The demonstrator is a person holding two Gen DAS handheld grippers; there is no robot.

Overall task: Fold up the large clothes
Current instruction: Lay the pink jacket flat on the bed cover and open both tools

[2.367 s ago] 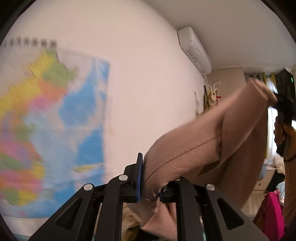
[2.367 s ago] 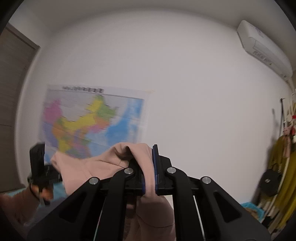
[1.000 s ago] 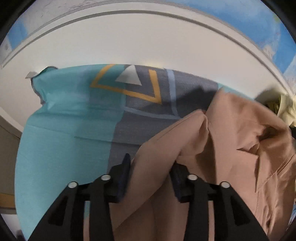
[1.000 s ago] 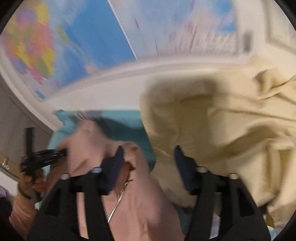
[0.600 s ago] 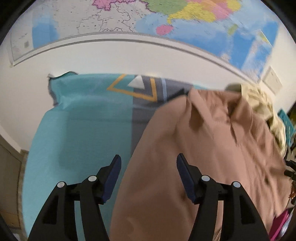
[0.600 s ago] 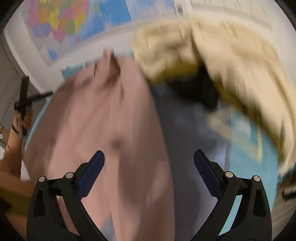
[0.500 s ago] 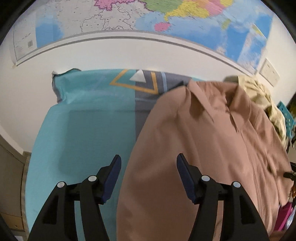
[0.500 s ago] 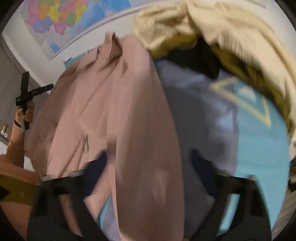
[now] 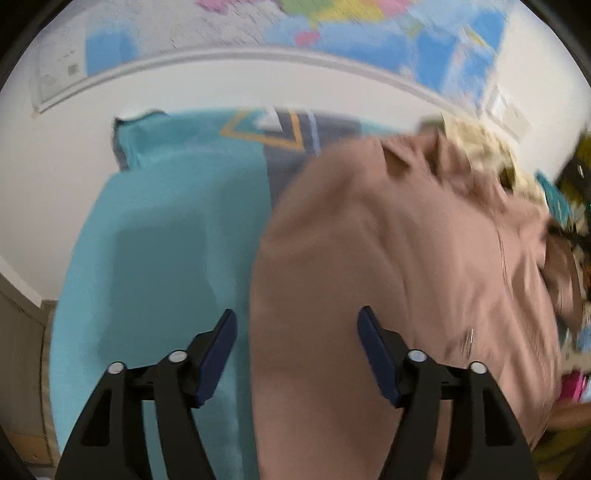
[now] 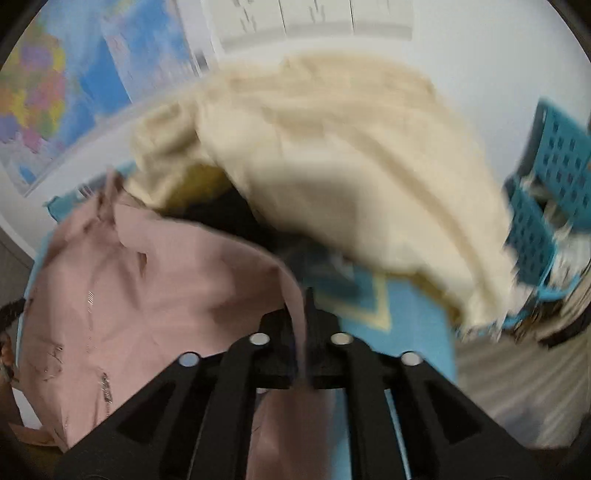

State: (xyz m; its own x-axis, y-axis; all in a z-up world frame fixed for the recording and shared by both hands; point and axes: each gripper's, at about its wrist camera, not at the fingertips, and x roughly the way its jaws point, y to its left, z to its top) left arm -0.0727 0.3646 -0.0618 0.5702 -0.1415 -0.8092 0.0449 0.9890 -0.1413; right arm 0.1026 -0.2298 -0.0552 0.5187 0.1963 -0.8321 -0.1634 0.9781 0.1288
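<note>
A large dusty-pink shirt (image 9: 406, 258) lies spread on a teal and grey bed sheet (image 9: 166, 240), collar toward the wall. My left gripper (image 9: 295, 332) is open above the shirt's left edge, holding nothing. In the right wrist view the same pink shirt (image 10: 147, 295) lies at the left. My right gripper (image 10: 304, 306) is shut on the shirt's right edge, and the cloth runs up between the fingers.
A heap of cream clothes (image 10: 332, 166) with something yellow and something black beneath lies at the head of the bed, next to the shirt. A teal plastic basket (image 10: 554, 192) stands at the right. A map (image 9: 369, 33) hangs on the wall behind the bed.
Both grippers swung the shirt down onto the bed and let it go. Since then the right gripper has shut on the shirt's right edge. The left stays open.
</note>
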